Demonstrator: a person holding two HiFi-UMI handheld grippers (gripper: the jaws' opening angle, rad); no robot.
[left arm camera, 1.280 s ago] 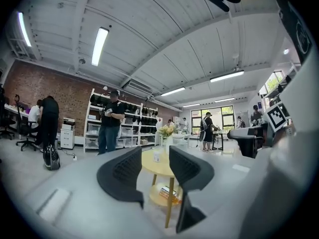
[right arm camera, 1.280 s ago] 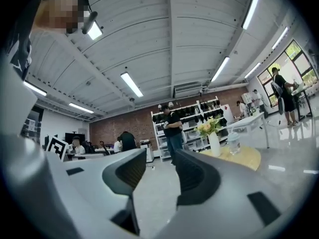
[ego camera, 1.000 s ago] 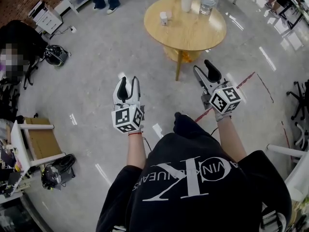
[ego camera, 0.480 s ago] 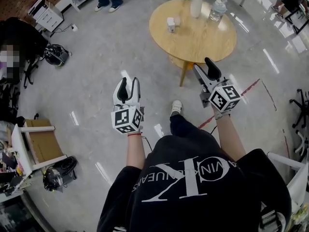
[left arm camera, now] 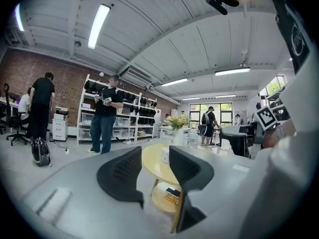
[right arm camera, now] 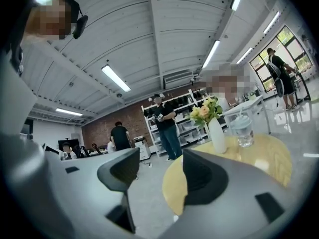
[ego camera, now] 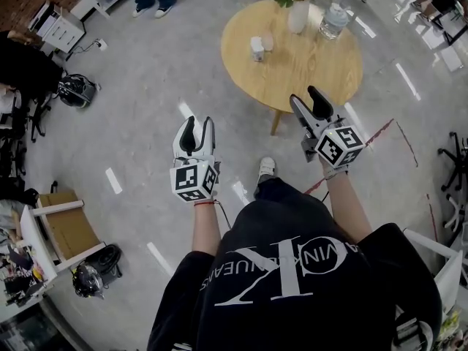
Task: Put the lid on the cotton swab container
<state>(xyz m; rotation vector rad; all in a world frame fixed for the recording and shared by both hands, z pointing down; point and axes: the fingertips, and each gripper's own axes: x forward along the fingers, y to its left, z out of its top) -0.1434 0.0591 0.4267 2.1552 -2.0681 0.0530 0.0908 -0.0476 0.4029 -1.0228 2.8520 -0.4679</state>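
While the left gripper holds its jaws apart and the right gripper has just spread wide, both empty, the lid looks like light, slick plastic. Pinch 2 opposite rim edges.

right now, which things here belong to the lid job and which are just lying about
For the job: white cotton swab container on the round table; small clear piece beside it, probably its lid.
Lying about: flower vase; water bottle; black bag on the floor.
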